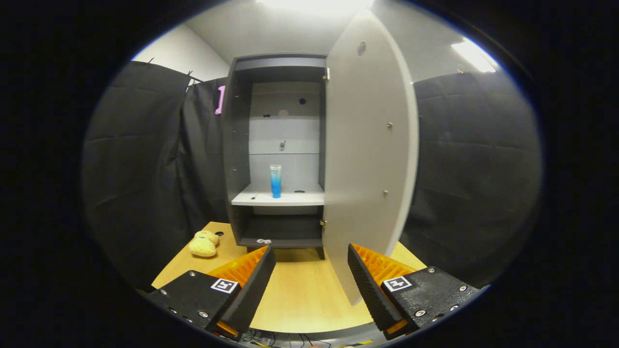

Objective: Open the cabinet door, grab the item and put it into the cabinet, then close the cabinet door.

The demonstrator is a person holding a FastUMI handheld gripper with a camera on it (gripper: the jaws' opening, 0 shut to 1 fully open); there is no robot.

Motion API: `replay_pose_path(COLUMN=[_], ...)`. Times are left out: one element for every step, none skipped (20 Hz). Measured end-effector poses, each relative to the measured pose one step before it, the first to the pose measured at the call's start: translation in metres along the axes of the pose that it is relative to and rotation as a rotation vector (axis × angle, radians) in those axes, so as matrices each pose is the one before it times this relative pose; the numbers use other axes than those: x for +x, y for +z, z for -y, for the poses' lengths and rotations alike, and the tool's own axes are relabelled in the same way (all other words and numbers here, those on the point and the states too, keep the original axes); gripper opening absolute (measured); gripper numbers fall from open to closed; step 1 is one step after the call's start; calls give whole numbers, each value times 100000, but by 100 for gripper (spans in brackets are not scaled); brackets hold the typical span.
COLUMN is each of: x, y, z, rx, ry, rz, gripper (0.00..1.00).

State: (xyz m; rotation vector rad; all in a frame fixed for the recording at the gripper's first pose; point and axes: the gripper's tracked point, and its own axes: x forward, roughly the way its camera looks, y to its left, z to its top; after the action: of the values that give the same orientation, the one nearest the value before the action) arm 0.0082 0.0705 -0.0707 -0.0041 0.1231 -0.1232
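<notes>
A grey cabinet stands on the wooden table, beyond my fingers. Its white door is swung wide open toward me on the right, its lower edge reaching down beside my right finger. A blue and white tube stands upright on the cabinet's white middle shelf. My gripper is open, back from the cabinet, with only bare tabletop between its fingers.
A yellow plush toy lies on the table left of the cabinet's foot. A small pale item rests on the cabinet's bottom ledge. Black cloth walls close in on both sides.
</notes>
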Motion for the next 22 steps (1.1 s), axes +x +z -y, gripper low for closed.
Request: replay_pose_path(x=[-247, -179, -178, 140, 315, -109, 569, 636, 991, 882, 1138, 1071, 1128, 960, 1013, 492, 535, 475, 291, 264, 14, -96], y=[-305, -420, -245, -312, -280, -118, 123, 84, 512, 516, 965, 751, 909, 638, 669, 169, 233, 171, 213, 430, 494, 233], z=[1549, 1664, 2132, 1965, 2164, 2268, 1935, 1565, 1508, 719, 880, 508, 279, -178, -367, -240, -434, -354, -389, -319, -365, -501], rx=[1314, 1659, 1017, 235, 501, 1075, 2220, 1701, 1753, 1193, 645, -222, -421, -208, 95, 103, 104, -2, -389, -680, -400, -547], ry=[-1275, -1056, -1278, -1309, -1560, -1023, -248, -77, 362, 916, 1042, 755, 1495, 2458, 3108, 2705, 2934, 3008, 2428, 1780, 1591, 840], rz=[-709, -742, -626, -426, -912, -764, -735, -548, -473, 272, 857, 952, 982, 617, 363, 32, -543, -403, 73, 600, 1176, 1084], gripper=[94, 93, 93, 93, 93, 93, 93, 93, 93, 93, 93, 93, 94, 94, 94, 94, 95, 95, 95, 95, 95, 95])
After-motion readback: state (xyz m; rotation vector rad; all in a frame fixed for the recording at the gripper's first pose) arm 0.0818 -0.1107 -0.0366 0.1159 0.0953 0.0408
